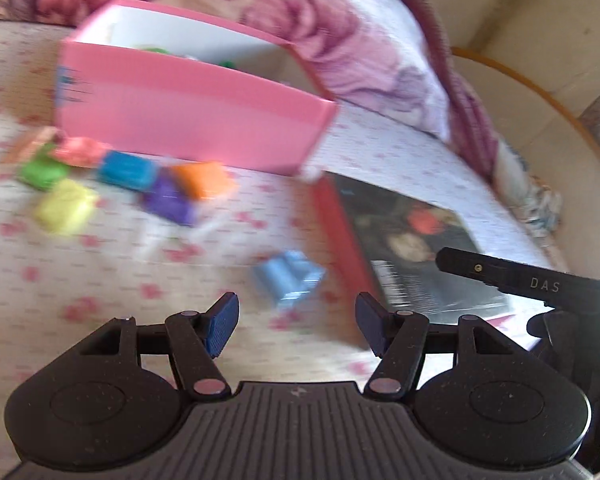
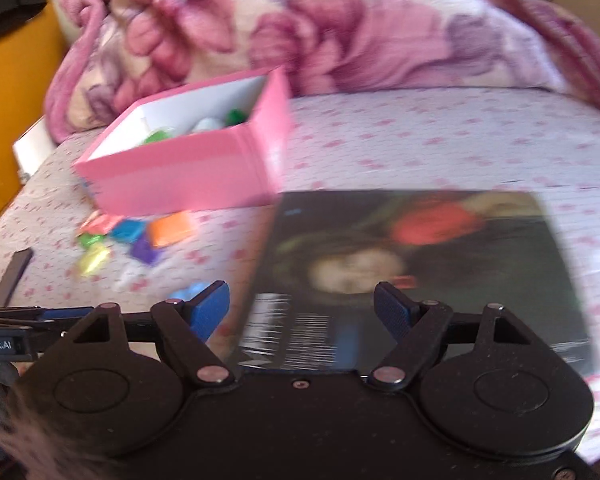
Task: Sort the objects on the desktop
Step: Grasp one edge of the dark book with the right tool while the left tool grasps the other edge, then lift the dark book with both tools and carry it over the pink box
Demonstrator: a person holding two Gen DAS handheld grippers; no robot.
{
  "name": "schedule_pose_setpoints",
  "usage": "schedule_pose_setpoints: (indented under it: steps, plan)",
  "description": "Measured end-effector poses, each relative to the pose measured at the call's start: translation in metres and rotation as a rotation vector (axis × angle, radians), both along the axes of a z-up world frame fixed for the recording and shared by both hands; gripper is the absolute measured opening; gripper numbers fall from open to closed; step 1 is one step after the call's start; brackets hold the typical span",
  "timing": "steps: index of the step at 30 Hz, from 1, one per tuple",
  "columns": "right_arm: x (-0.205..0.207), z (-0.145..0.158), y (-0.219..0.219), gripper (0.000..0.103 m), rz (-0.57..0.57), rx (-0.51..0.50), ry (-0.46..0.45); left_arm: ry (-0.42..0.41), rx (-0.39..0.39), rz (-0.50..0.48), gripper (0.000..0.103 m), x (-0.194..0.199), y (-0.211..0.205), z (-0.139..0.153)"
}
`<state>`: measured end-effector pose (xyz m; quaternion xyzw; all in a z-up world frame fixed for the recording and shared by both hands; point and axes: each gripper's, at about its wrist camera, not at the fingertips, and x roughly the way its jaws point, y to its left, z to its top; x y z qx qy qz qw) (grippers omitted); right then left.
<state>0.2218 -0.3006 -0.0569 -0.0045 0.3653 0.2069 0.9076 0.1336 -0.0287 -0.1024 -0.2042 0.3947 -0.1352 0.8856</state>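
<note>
A pink box (image 1: pixel 188 120) with a white inside stands on the bed sheet and holds green and pale pieces (image 2: pixel 204 124). Several coloured blocks lie in front of it: yellow (image 1: pixel 66 208), green (image 1: pixel 42 172), blue (image 1: pixel 126 170), orange (image 1: pixel 204 180), purple (image 1: pixel 170 200) and red (image 1: pixel 80 151). A light blue block (image 1: pixel 288 276) lies just ahead of my open, empty left gripper (image 1: pixel 296 320). A dark book (image 2: pixel 412 272) with a red spine lies to the right. My right gripper (image 2: pixel 300 312) is open and empty over the book's near edge.
A pink flowered blanket (image 2: pixel 340 32) is heaped behind the box. The bed's rounded edge (image 1: pixel 540 92) with a wooden rim curves at the right. The right gripper's body (image 1: pixel 540 284) shows in the left wrist view. Both views are motion-blurred.
</note>
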Motion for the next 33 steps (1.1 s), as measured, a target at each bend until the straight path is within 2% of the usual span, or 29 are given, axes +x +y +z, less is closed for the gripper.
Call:
schedule_pose_setpoints:
  steps: [3, 6, 9, 16, 18, 20, 24, 33]
  plan:
    - [0.006, 0.005, -0.043, 0.083, -0.074, -0.040, -0.020, -0.033, -0.007, -0.038, 0.070, 0.010, -0.026, -0.001]
    - [0.013, -0.002, -0.088, 0.083, -0.162, -0.039, -0.015, -0.045, 0.002, -0.079, 0.070, 0.021, -0.055, -0.008]
    - [0.025, -0.016, -0.118, 0.084, -0.225, -0.038, 0.022, -0.033, 0.089, -0.093, 0.070, 0.032, -0.083, -0.017]
    - [0.047, -0.058, -0.158, 0.084, -0.304, 0.151, 0.155, -0.006, 0.147, -0.145, 0.070, 0.045, -0.110, -0.028]
    - [0.049, -0.067, -0.162, 0.087, -0.304, 0.204, 0.185, 0.004, 0.156, -0.160, 0.070, 0.048, -0.113, -0.029]
    - [0.049, -0.070, -0.160, 0.089, -0.292, 0.216, 0.181, 0.008, 0.166, -0.170, 0.070, 0.051, -0.115, -0.029]
    - [0.045, -0.065, -0.153, 0.089, -0.224, 0.164, 0.171, 0.022, 0.184, -0.202, 0.070, 0.052, -0.117, -0.027]
    - [0.019, -0.056, -0.163, 0.090, -0.124, 0.138, 0.231, 0.052, 0.201, -0.258, 0.070, 0.029, -0.120, -0.016]
